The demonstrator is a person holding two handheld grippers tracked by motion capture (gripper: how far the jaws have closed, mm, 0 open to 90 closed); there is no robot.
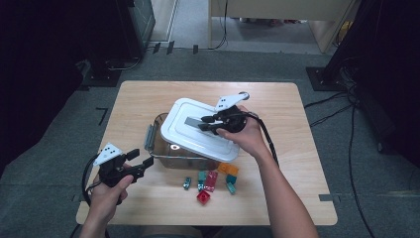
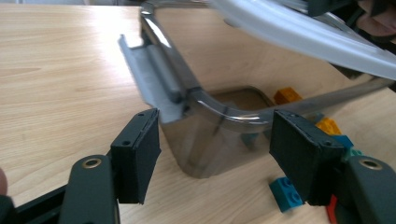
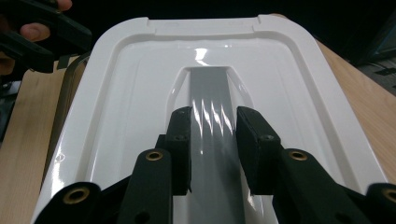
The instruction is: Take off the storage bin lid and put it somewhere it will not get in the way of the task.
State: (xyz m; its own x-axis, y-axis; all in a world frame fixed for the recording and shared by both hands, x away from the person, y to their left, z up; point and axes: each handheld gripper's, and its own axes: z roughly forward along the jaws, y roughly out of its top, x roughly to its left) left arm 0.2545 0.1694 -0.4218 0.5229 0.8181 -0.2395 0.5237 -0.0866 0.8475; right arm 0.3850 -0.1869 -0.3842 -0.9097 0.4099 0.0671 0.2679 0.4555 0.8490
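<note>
A white lid (image 1: 198, 130) with a grey handle strip (image 3: 210, 88) hangs tilted over a clear plastic box (image 1: 163, 148) on the wooden table (image 1: 133, 99). My right gripper (image 1: 202, 123) is shut on that handle, one pad against each side of it (image 3: 212, 121). In the left gripper view the lid (image 2: 299, 32) slants above the box's rim. My left gripper (image 1: 142, 158) stands open at the box's near left corner. That corner (image 2: 205, 140) lies ahead of its spread jaws (image 2: 215, 135), and the pads are not touching it.
Several small toy bricks (image 1: 210, 181) in red, teal and orange lie on the table in front of the box. A grey latch flap (image 2: 149, 79) sticks out from the box's left end. Dark stands and cables surround the table on the floor.
</note>
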